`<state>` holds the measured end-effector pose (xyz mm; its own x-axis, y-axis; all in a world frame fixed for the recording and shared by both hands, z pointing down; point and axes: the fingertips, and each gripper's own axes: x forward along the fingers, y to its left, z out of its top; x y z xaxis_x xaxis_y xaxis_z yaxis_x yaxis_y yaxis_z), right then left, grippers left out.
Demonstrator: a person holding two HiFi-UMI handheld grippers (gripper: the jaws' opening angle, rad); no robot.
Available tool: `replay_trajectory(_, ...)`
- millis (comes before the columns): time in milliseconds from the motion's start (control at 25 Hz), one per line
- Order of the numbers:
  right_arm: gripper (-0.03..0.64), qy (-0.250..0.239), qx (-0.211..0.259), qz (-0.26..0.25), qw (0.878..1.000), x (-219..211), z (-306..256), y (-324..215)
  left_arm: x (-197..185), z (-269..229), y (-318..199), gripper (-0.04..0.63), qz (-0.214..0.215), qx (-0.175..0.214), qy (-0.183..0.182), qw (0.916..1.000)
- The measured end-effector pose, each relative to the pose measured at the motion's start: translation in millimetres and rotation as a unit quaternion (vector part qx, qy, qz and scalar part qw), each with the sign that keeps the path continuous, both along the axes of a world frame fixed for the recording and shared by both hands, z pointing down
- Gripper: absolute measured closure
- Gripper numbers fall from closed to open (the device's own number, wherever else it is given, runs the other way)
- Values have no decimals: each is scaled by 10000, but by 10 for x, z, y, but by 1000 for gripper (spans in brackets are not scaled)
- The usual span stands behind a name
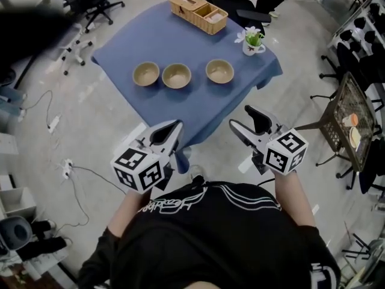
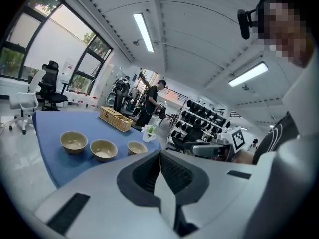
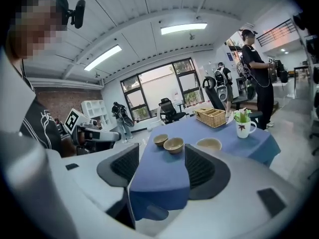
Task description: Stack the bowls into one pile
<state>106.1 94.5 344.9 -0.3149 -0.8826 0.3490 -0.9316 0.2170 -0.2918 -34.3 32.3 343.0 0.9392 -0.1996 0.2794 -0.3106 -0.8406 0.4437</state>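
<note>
Three tan bowls sit upright in a row on the blue table [image 1: 180, 38], upper middle of the head view: left bowl [image 1: 146, 73], middle bowl [image 1: 176, 75], right bowl [image 1: 219, 71]. All look empty. Left and middle are just beside each other; the right one stands a little further off. Nothing is stacked yet.

A wicker basket [image 1: 198, 12] sits at the table's far edge. A mug with a plant [image 1: 253, 41] stands near the table's upper right corner, clear of the row.

Both tools hang in the lower half of the head view, close to the person's chest and well short of the table.
- Left tool [image 2: 159, 156]: jaws pressed together, nothing between them.
- Right tool [image 3: 159, 166]: jaws apart and empty, with only the cloth and the distant bowls showing through the gap.

Judgement: the step in hand is the first reach.
- The right tool is ready, and the right bowl is on its side, so start there.
- Pinch the rim with one jaw inside and one outside.
- Lift clear rather than slide, since the cloth may drag.
- Centre over the middle bowl before lowering.
- The left tool must open before it can help.
</note>
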Motion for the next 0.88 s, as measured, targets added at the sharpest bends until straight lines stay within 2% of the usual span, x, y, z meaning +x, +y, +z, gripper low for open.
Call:
replay_trajectory(240, 331, 64, -152, 131, 9998, 89, 142, -147, 34, 168, -209, 571, 70, -40, -116, 9999)
replay_trajectory(480, 331, 131, -212, 121, 9996, 87, 226, -214, 35, 196, -330, 571, 6, -5, -46, 10000)
replay_trajectory(880, 331, 20, -257, 271, 9993, 372, 317, -328, 249, 309, -394, 571, 19, -50, -188, 9998)
